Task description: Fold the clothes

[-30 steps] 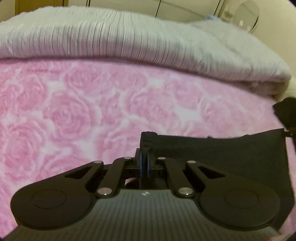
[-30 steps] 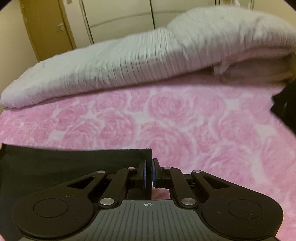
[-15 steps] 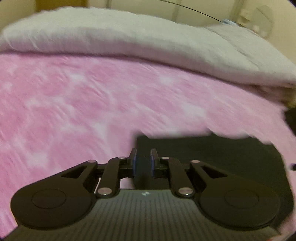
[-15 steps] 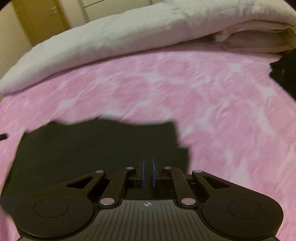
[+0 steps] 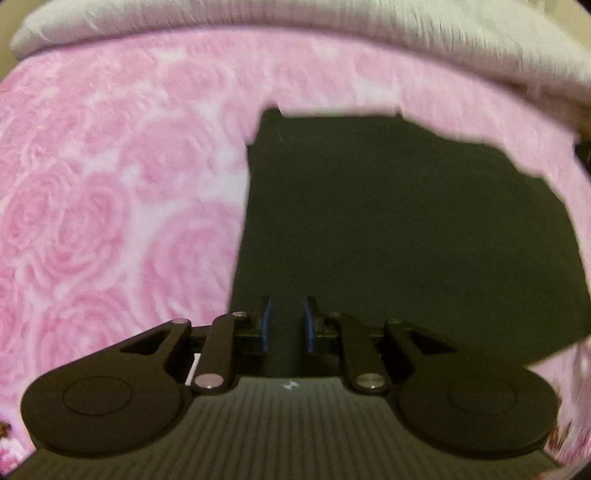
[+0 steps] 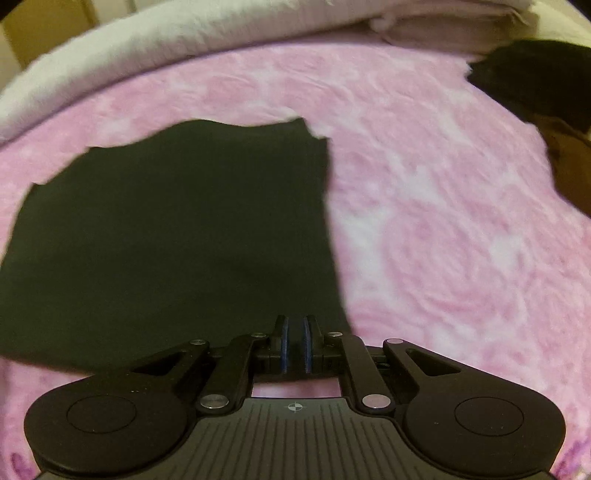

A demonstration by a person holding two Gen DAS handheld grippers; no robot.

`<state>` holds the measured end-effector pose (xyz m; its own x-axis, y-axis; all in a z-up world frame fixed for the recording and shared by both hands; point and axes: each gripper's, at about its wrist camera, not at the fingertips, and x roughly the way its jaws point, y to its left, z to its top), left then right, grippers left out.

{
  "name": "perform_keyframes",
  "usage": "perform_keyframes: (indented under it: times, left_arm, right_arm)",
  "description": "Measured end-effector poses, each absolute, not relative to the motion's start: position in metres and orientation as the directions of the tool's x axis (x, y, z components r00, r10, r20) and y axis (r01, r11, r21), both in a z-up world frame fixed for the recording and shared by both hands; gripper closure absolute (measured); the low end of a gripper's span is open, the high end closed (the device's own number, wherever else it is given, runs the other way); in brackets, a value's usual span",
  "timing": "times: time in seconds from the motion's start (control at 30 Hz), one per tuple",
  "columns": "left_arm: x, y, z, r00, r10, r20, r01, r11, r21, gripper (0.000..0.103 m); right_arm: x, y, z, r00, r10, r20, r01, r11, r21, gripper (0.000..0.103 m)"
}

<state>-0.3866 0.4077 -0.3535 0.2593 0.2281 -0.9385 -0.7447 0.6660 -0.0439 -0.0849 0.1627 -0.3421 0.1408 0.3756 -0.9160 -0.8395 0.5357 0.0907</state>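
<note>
A black garment (image 5: 388,221) lies flat and folded on the pink rose-patterned blanket (image 5: 110,184). My left gripper (image 5: 286,325) hovers over the garment's near left edge, its blue pads apart and nothing between them. In the right wrist view the same black garment (image 6: 177,229) fills the left half. My right gripper (image 6: 294,343) hangs above its near right corner with a narrow gap between the pads, holding nothing. The garment's far edge is uneven and steps down at both corners.
A rolled white duvet (image 5: 332,22) runs along the far side of the bed, seen also as the duvet (image 6: 184,33) in the right wrist view. A dark pile of clothes (image 6: 535,81) and a brown item (image 6: 569,162) lie at the far right. Pink blanket (image 6: 443,221) stretches right of the garment.
Both grippers were shut on the garment's folded edge a second ago. They let go, lifted and tilted down, so the whole garment now shows lying flat.
</note>
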Motion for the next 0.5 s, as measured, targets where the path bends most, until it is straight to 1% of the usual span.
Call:
perform_keyframes:
  times: [0.07, 0.13, 0.2, 0.3, 0.4, 0.5]
  left_arm:
    - [-0.388, 0.397, -0.355, 0.216, 0.221, -0.951, -0.750, 0.661, -0.017, 0.089]
    - [-0.389, 0.387, -0.357, 0.174, 0.213, -0.961, -0.755, 0.656, 0.009, 0.089]
    - [-0.390, 0.369, -0.342, 0.170, 0.216, -0.962, -0.762, 0.647, 0.011, 0.089]
    - [-0.391, 0.341, -0.320, 0.163, 0.221, -0.962, -0.773, 0.635, 0.015, 0.089]
    - [-0.392, 0.314, -0.298, 0.156, 0.225, -0.962, -0.783, 0.622, 0.018, 0.088]
    - [-0.393, 0.287, -0.276, 0.150, 0.229, -0.962, -0.793, 0.608, 0.022, 0.088]
  right_arm:
    - [-0.090, 0.156, -0.341, 0.141, 0.367, -0.919, -0.833, 0.545, 0.090, 0.095]
    - [-0.091, 0.150, -0.350, 0.115, 0.281, -0.953, -0.807, 0.586, 0.075, 0.095]
    - [-0.093, 0.143, -0.357, 0.087, 0.208, -0.974, -0.781, 0.622, 0.063, 0.095]
    - [-0.100, 0.126, -0.330, 0.069, 0.302, -0.951, -0.770, 0.622, 0.142, 0.095]
    - [-0.109, 0.116, -0.309, 0.032, 0.339, -0.940, -0.791, 0.584, 0.183, 0.095]
    - [-0.124, 0.102, -0.290, 0.027, 0.358, -0.933, -0.822, 0.539, 0.183, 0.095]
